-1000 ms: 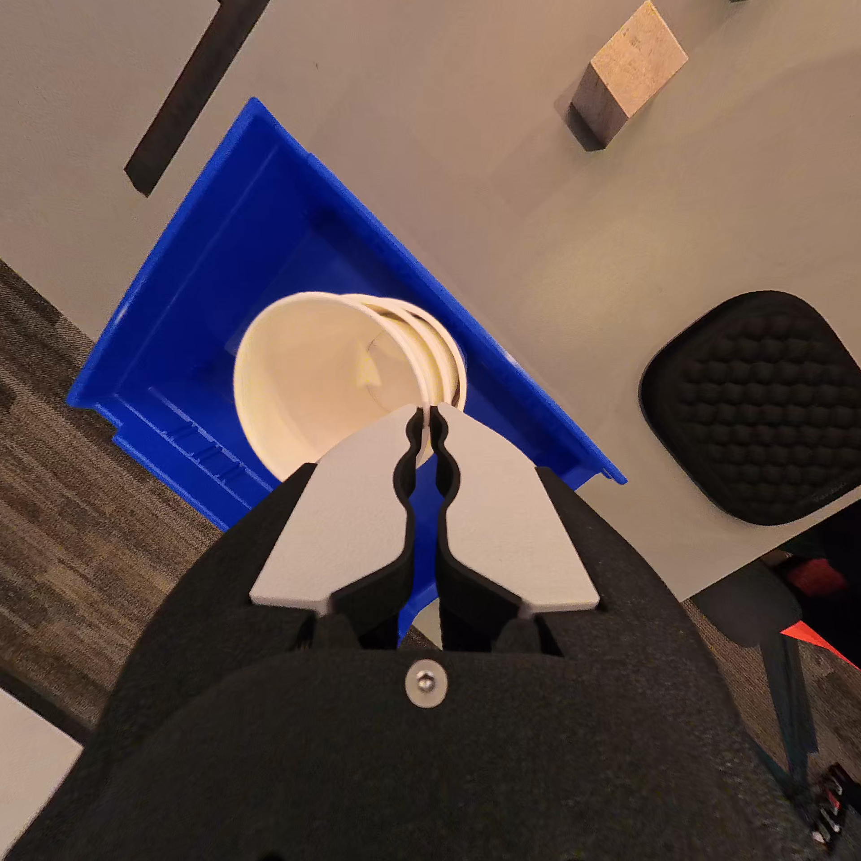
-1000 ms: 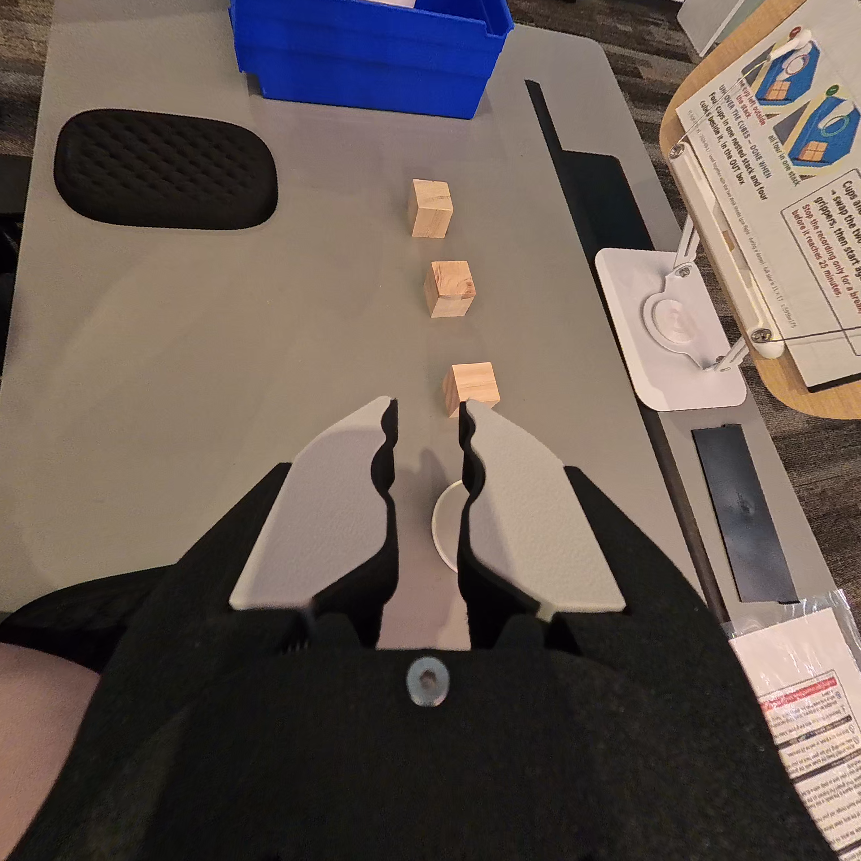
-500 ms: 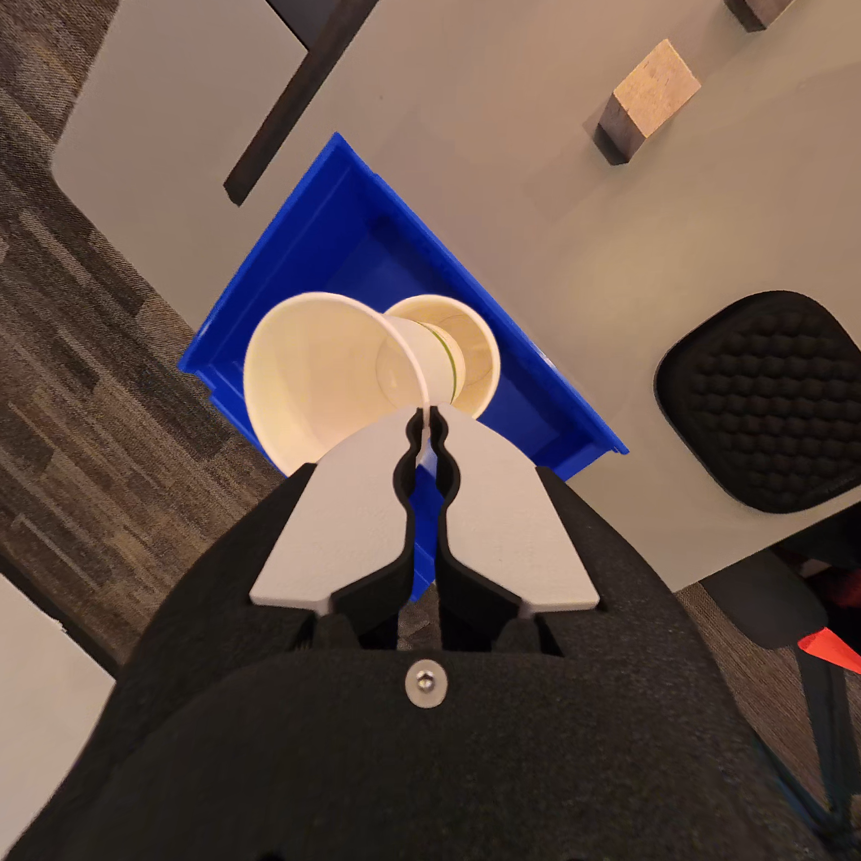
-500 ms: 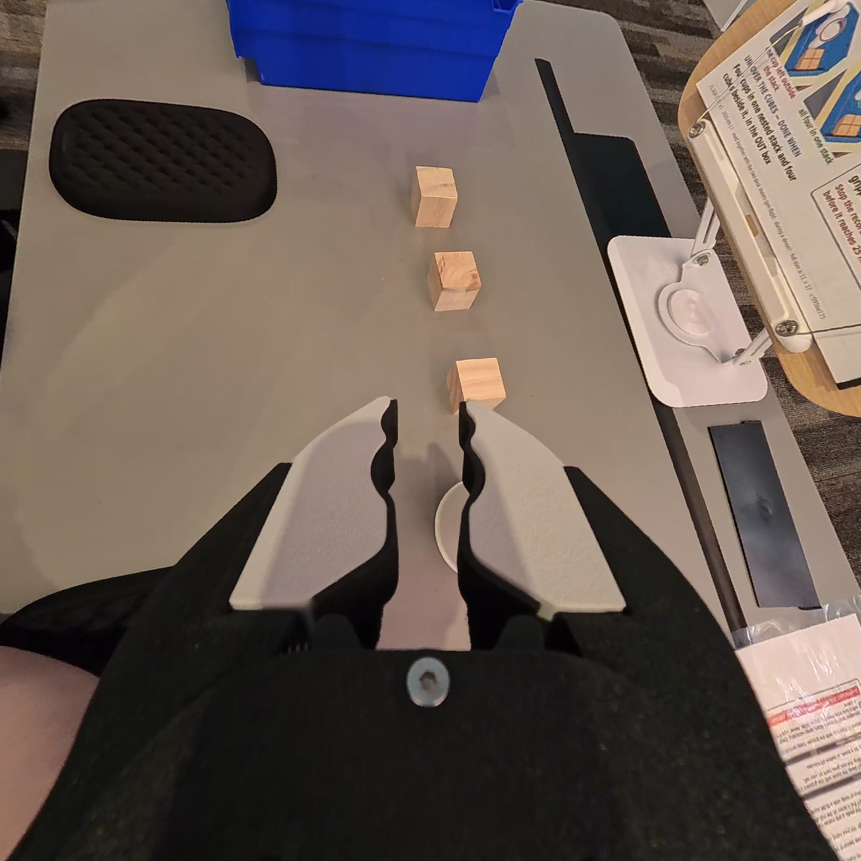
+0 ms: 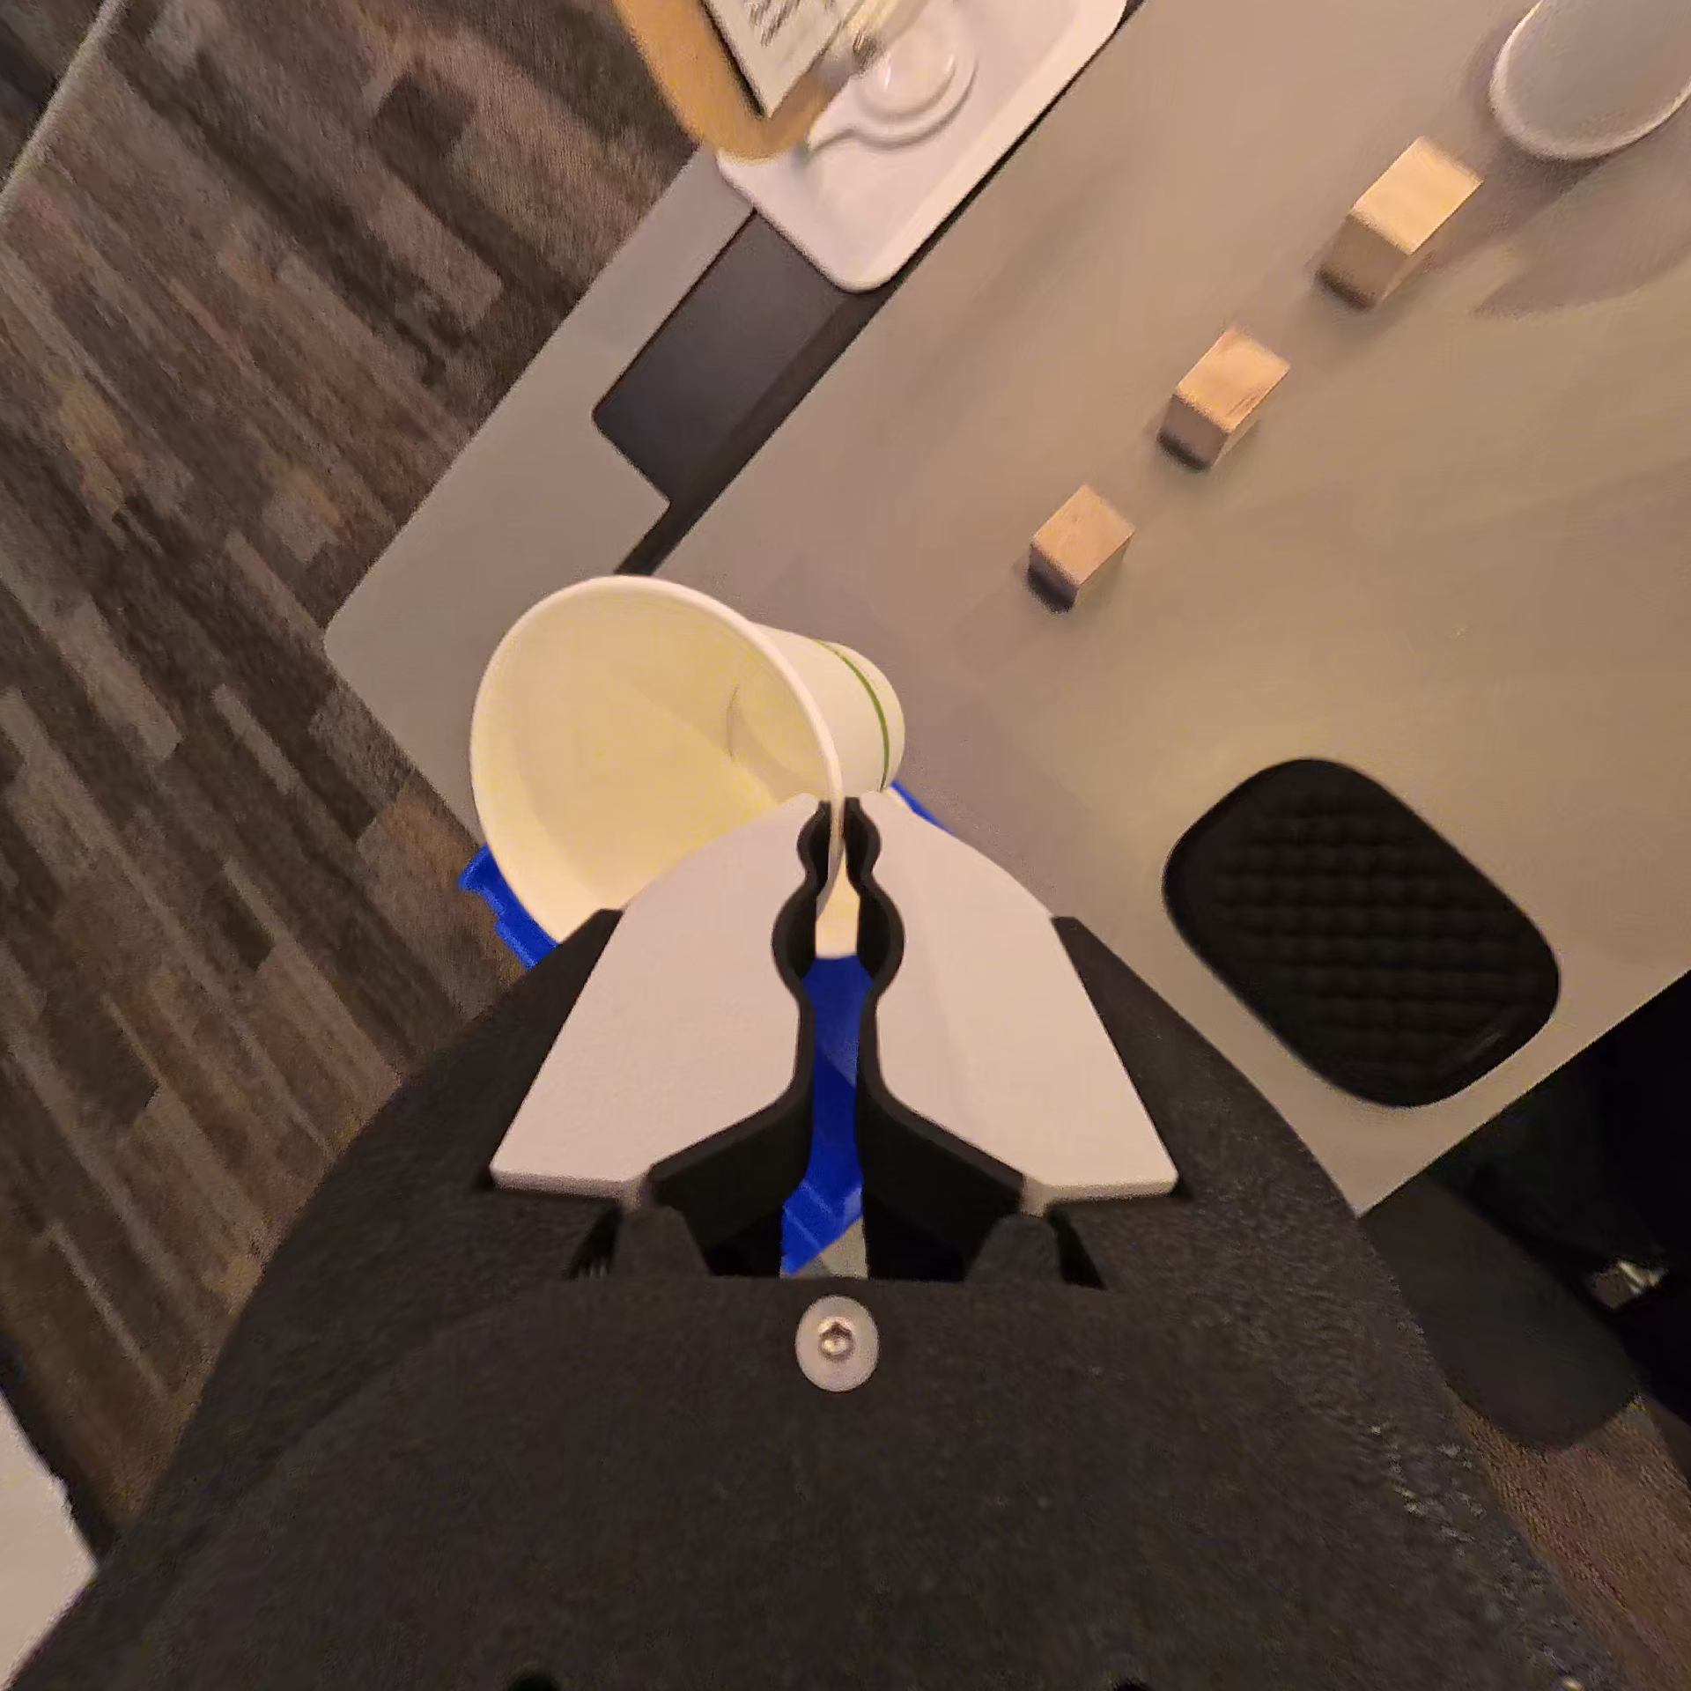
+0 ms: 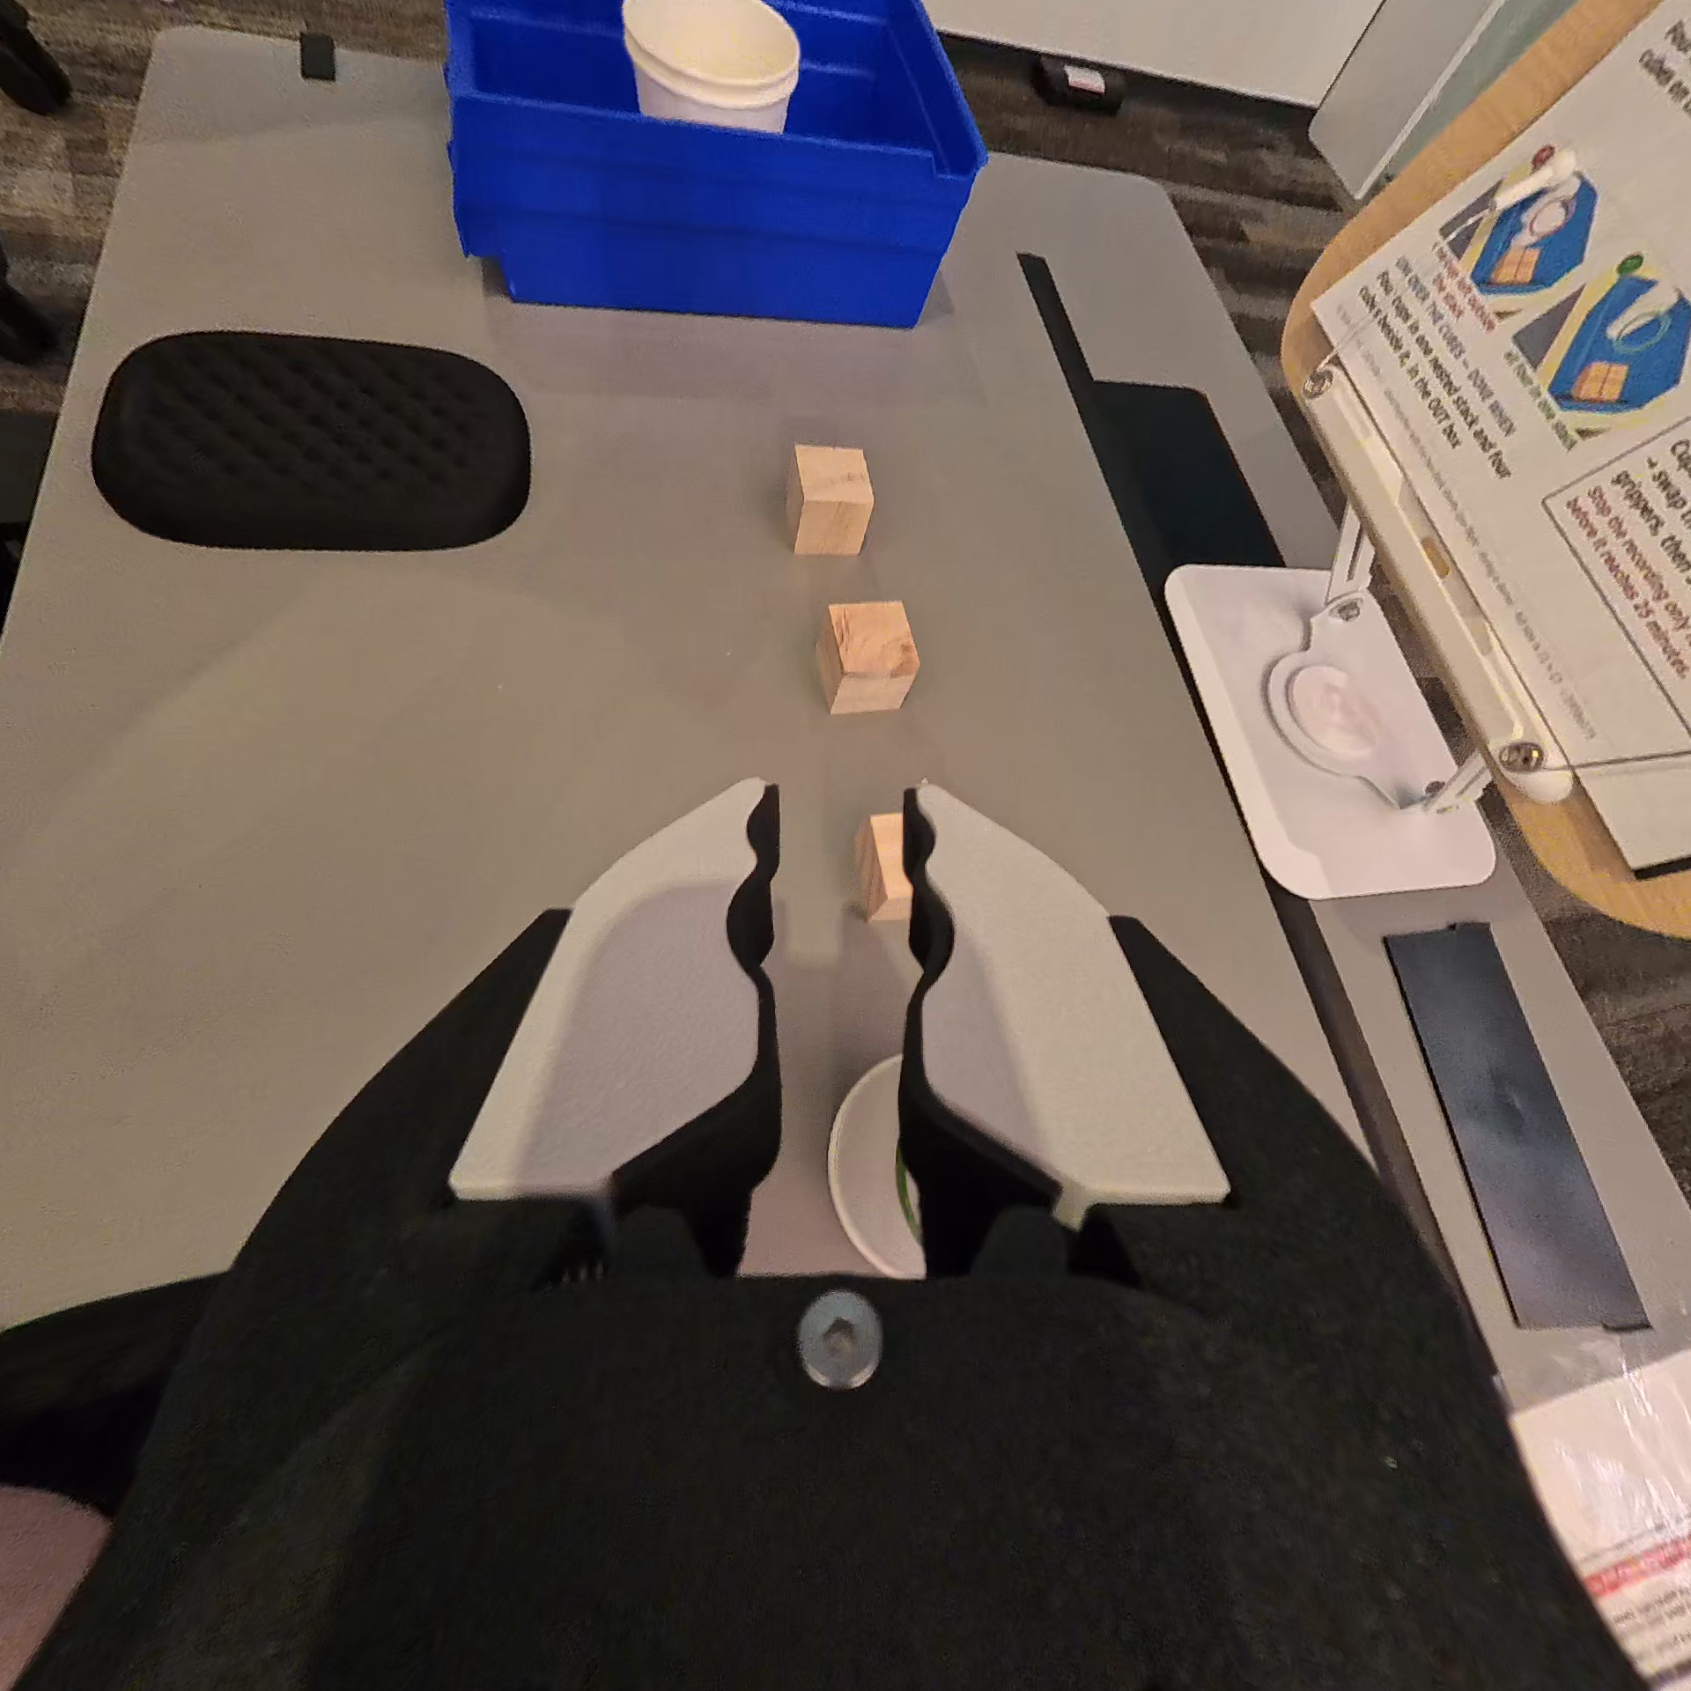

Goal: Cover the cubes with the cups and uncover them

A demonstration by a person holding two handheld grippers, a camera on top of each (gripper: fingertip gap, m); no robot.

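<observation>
Pinching the rim of a white paper cup (image 5: pixel 640 750), the left gripper (image 5: pixel 837 810) holds it tipped on its side in the air, mouth turned toward the camera, jaws clamped tight on the thin wall. A green line rings the cup near its base. Below it peeks the blue bin (image 5: pixel 828 1080), standing at the far edge of the desk (image 6: pixel 366 732). In the right wrist view that bin (image 6: pixel 714 210) holds more white cups (image 6: pixel 709 64), upright and nested.

Over to the right gripper (image 6: pixel 842 796): jaws parted with nothing between them, hovering above the desk's near part. Under its right finger sits an upturned cup (image 6: pixel 869 1171), base up, on the desk; what it hides cannot be seen. Beyond it, three wooden cubes run in a line toward the bin: the nearest cube (image 6: pixel 883 865) partly behind the right finger, the middle cube (image 6: pixel 865 668), the far cube (image 6: pixel 828 499), each apart from the next, all bare. A black pad (image 6: pixel 311 439) lies near the desk's left edge, and a white stand (image 6: pixel 1327 723) rests at the right edge.
</observation>
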